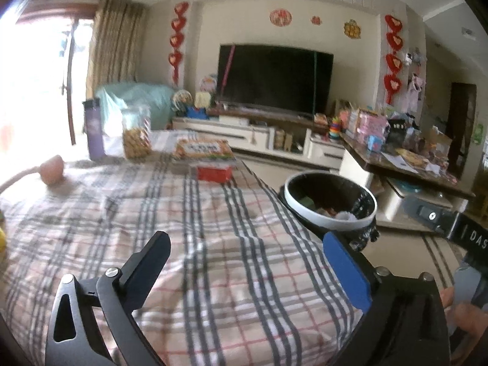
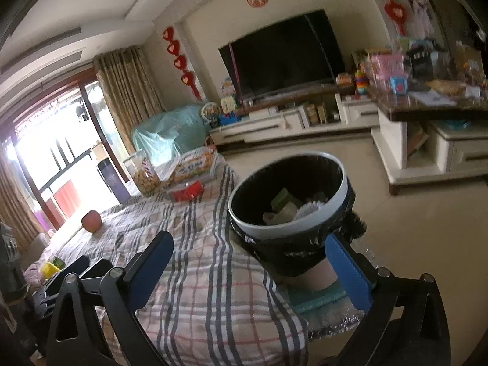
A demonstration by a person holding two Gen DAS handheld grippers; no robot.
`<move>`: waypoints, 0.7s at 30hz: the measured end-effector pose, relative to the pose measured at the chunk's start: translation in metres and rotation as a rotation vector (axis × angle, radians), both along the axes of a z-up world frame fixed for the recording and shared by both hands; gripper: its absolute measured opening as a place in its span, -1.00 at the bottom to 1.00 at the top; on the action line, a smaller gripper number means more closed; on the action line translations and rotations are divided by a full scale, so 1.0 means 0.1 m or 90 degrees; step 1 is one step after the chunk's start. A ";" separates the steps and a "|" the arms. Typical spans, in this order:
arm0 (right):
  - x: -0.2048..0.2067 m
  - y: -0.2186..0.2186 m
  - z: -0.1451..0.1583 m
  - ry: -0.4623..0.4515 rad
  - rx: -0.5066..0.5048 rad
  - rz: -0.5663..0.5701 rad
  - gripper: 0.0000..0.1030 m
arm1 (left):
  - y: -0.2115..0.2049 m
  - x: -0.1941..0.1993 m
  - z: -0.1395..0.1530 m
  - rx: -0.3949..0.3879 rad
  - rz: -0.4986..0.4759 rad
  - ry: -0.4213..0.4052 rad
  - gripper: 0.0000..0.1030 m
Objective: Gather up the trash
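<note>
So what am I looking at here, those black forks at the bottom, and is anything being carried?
Those forks are hand-held claws, one per hand, each with a camera looking along its fingers. The left claw faces a plaid-covered table; the right claw looks at the trash bin beside it, which already has scraps inside. Both claws are open and empty. On the cloth lie an apple, a red box, a biscuit jar and a printed box.
</note>
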State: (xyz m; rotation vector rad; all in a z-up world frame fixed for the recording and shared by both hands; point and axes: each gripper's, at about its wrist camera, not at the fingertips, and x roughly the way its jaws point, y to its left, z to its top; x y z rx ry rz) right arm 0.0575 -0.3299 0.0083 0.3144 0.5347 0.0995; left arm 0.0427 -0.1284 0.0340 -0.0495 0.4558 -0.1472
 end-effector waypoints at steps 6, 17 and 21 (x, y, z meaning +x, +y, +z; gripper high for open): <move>-0.29 0.17 0.14 -0.104 -0.097 -0.039 1.00 | 0.05 -0.25 -0.01 0.011 0.031 -0.032 0.98; -0.33 0.33 -0.07 -0.101 -0.129 -0.046 1.00 | 0.01 -0.38 -0.15 0.042 0.063 -0.050 0.98; -0.35 0.37 -0.07 -0.104 -0.139 -0.048 1.00 | 0.03 -0.41 -0.14 0.036 0.070 -0.063 0.98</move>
